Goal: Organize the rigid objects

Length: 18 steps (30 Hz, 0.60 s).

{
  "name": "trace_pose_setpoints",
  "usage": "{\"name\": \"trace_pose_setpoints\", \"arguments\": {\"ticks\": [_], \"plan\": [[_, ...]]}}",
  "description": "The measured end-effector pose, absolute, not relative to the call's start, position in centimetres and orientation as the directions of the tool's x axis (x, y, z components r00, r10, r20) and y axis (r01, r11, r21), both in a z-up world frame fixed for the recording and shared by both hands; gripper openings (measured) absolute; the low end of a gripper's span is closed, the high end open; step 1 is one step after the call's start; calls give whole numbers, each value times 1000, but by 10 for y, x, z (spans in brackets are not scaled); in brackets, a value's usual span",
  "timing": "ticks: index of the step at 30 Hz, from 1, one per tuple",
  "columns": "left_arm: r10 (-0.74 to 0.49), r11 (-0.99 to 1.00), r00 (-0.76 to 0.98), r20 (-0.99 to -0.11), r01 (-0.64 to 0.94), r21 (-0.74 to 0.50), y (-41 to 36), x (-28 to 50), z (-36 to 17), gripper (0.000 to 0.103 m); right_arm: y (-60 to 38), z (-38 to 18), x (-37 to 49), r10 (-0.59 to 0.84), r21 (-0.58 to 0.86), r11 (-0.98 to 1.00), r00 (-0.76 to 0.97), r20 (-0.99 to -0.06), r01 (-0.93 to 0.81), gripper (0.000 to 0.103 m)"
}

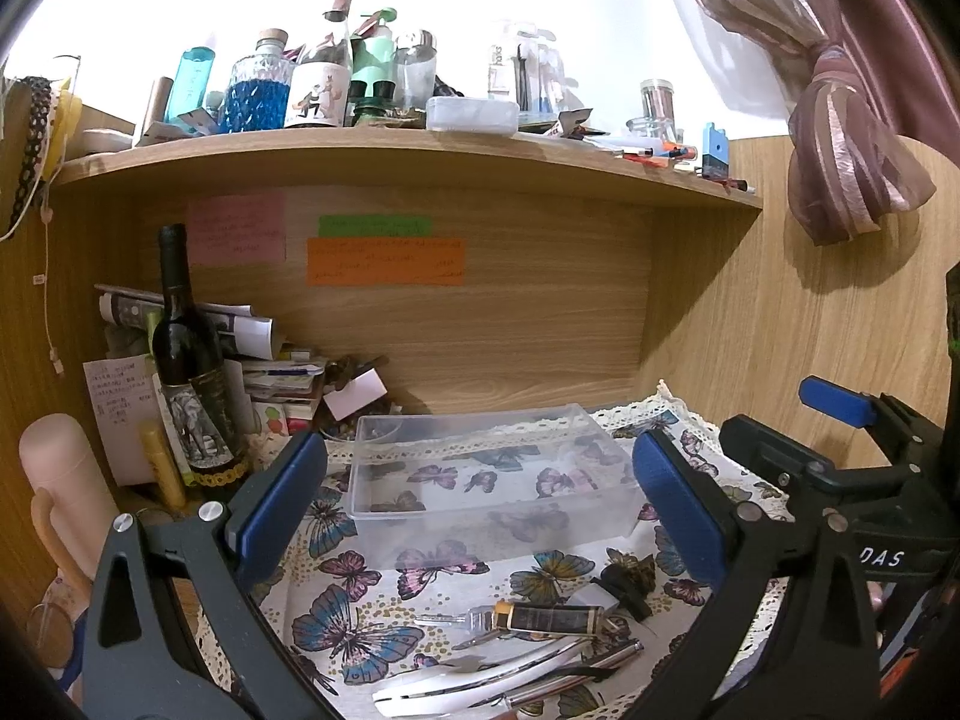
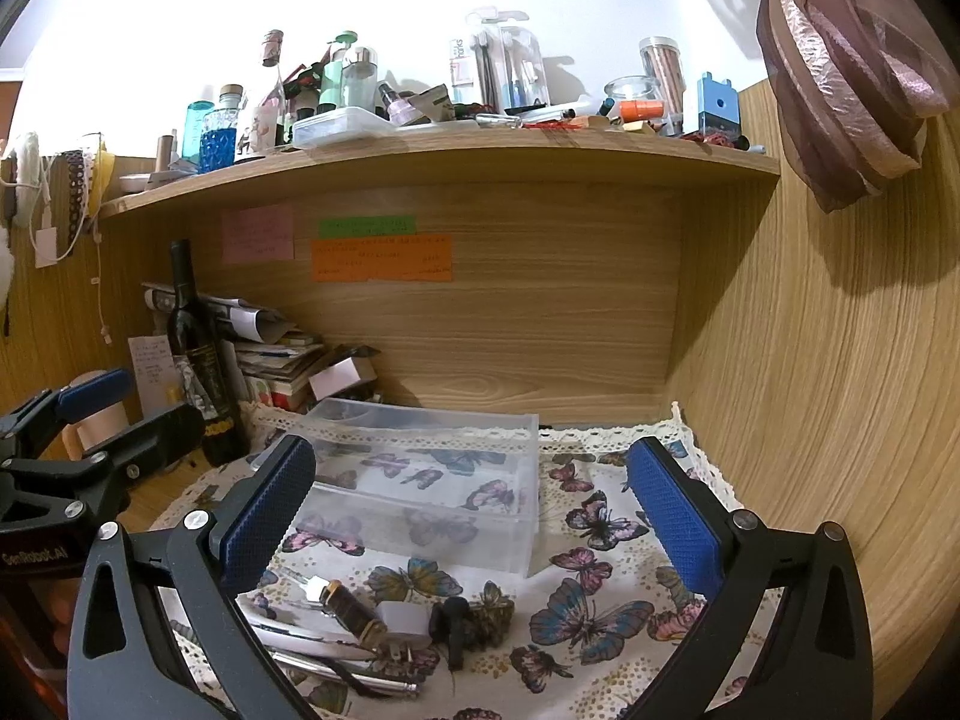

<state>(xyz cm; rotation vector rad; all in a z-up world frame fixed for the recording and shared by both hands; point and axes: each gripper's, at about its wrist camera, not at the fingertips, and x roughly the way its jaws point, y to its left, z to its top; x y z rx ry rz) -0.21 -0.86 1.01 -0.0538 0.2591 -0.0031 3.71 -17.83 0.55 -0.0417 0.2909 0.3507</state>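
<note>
Clear plastic box (image 1: 489,474) sits empty on the butterfly cloth (image 1: 360,630) in the left view. The left gripper (image 1: 480,504) has its fingers wide apart, holding nothing. Near it lie a small bottle (image 1: 540,618), a black clip (image 1: 627,585) and pens (image 1: 510,678), not yet sorted. I think the job is only starting.

From the right view, the right gripper (image 2: 480,516) is also wide open and empty. A good next move is to pick one small thing and drop it in the box. Behind the bench stand a wine bottle (image 2: 195,348) and a full shelf (image 2: 444,162).
</note>
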Motion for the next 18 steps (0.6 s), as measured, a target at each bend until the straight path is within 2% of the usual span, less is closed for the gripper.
{"name": "trace_pose_setpoints", "arguments": {"ticks": [7, 18], "plan": [[6, 999, 956, -292, -19, -43, -1, 5, -1, 103, -180, -1, 46, 338, 28, 937, 885, -319, -347, 103], [-4, 995, 870, -493, -45, -88, 33, 24, -58, 102, -195, -48, 75, 273, 20, 953, 828, -489, -303, 103]]}}
